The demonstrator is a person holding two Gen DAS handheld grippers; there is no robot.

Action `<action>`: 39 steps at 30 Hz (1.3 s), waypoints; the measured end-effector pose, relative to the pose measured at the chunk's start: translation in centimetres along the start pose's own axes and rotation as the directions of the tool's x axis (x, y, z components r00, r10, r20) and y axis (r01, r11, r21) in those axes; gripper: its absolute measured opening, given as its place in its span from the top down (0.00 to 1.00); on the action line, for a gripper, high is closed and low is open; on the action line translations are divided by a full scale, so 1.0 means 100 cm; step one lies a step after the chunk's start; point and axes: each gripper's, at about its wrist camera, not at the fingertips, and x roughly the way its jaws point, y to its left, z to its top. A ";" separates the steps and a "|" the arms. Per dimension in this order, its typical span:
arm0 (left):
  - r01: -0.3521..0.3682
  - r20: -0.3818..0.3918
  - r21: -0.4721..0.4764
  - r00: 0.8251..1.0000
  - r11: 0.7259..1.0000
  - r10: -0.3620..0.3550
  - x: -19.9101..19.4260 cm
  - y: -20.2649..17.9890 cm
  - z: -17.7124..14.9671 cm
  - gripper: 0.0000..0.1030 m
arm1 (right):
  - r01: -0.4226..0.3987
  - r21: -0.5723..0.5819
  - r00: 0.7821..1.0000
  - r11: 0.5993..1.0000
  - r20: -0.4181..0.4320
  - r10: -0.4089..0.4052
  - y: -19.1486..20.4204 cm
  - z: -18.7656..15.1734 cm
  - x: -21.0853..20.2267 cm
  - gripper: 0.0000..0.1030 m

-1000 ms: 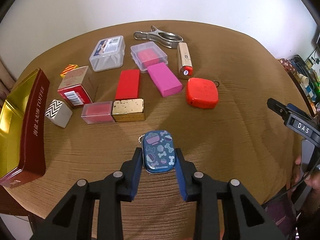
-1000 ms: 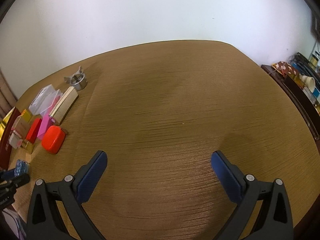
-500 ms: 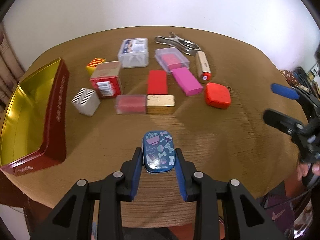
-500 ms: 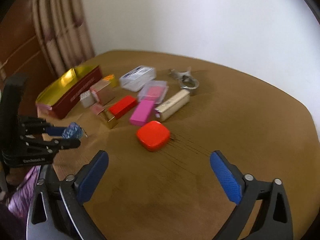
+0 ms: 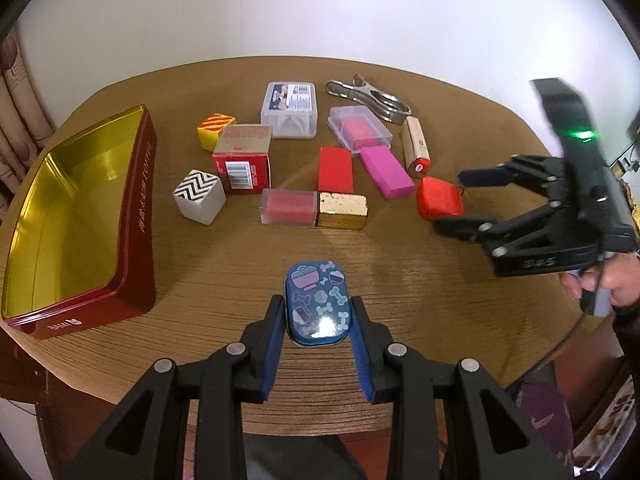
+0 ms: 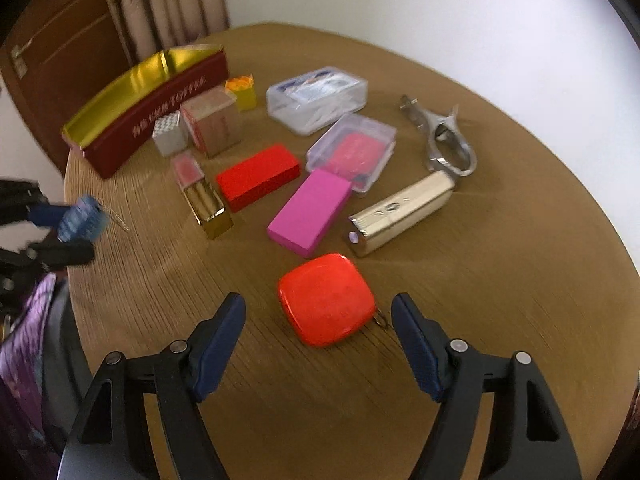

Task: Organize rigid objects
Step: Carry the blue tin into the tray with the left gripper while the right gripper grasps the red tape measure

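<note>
My left gripper (image 5: 318, 340) is shut on a small blue patterned tin (image 5: 317, 308) and holds it above the table's near edge. The tin also shows in the right wrist view (image 6: 82, 218). My right gripper (image 6: 320, 344) is open and empty, its fingers either side of a red rounded square case (image 6: 326, 304), just short of it. In the left wrist view the right gripper (image 5: 460, 202) hovers beside that red case (image 5: 438, 202). An open gold-lined red toffee tin (image 5: 138, 216) stands at the left.
Scattered on the round brown table (image 5: 400, 264): red block (image 5: 336, 170), pink block (image 5: 386, 172), gold-and-clear bar (image 5: 314, 210), zigzag cube (image 5: 199, 196), red carton (image 5: 242, 158), yellow cube (image 5: 215, 131), two clear boxes (image 5: 290, 108), metal clip (image 5: 370, 96), beige lighter (image 5: 416, 146).
My right gripper swung left toward the object cluster and now straddles the red case. My left gripper lifted and drew back with the blue tin, bringing the toffee tin fully into view.
</note>
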 end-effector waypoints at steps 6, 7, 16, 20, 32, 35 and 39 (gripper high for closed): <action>0.019 0.018 -0.024 1.000 1.000 -0.019 -0.020 0.013 0.007 0.69 | 0.004 -0.055 0.998 0.998 -0.061 -0.007 0.007 0.005 0.013 0.56; 0.018 0.024 -0.031 1.000 0.999 -0.017 -0.026 0.019 0.009 0.69 | 0.008 -0.056 0.998 0.998 -0.062 -0.012 0.008 0.005 0.013 0.56; -0.067 0.068 -0.099 0.995 0.993 0.074 -0.078 0.091 0.045 0.69 | -0.041 0.052 0.999 0.998 -0.004 0.042 0.011 -0.016 -0.007 0.56; -0.174 0.069 -0.111 0.981 0.979 0.182 -0.076 0.142 0.075 0.69 | -0.066 0.112 0.997 0.991 0.051 0.061 0.012 -0.025 -0.025 0.56; -0.310 -0.048 -0.058 0.950 0.949 0.307 0.027 0.233 0.129 0.69 | -0.172 0.201 0.971 0.964 0.198 0.132 0.024 -0.007 -0.066 0.56; -0.338 -0.072 -0.033 0.939 0.941 0.335 0.043 0.241 0.129 0.69 | -0.199 0.195 0.965 0.960 0.211 0.157 0.029 0.004 -0.067 0.56; -0.358 -0.083 -0.021 0.931 0.934 0.355 0.057 0.250 0.130 0.69 | -0.220 0.180 0.958 0.959 0.226 0.178 0.038 0.019 -0.068 0.56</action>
